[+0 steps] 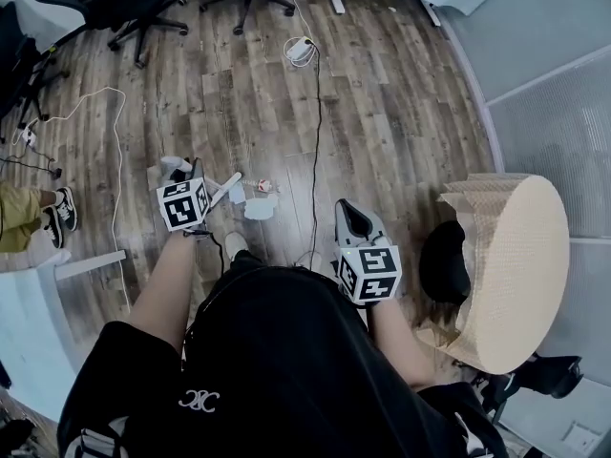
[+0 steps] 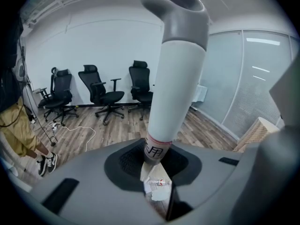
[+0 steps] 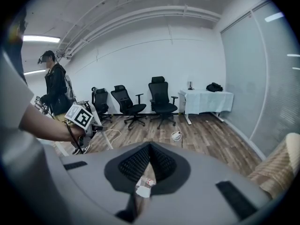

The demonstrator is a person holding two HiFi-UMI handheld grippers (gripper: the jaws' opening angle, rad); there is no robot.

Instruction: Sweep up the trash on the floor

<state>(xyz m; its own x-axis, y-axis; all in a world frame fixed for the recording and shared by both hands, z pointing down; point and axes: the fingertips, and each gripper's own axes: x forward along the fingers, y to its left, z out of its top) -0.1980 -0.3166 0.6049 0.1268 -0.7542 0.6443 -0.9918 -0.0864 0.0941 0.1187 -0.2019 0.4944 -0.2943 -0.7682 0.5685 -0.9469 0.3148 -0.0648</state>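
the right gripper (image 1: 350,219) sits close to the person's body, jaws pressed together with nothing between them. the left gripper (image 2: 154,159) is clamped on a white handle (image 2: 176,88). just past it, scraps of trash (image 1: 259,206) lie on the wood floor (image 1: 401,122), with office chairs (image 1: 143,3) well beyond.

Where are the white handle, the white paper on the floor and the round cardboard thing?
white handle (image 2: 177,83), left gripper view, the middle of its white shaft.
white paper (image 1: 259,209), head view, the middle of the sheet.
round cardboard thing (image 1: 520,260), head view, its flat round face.
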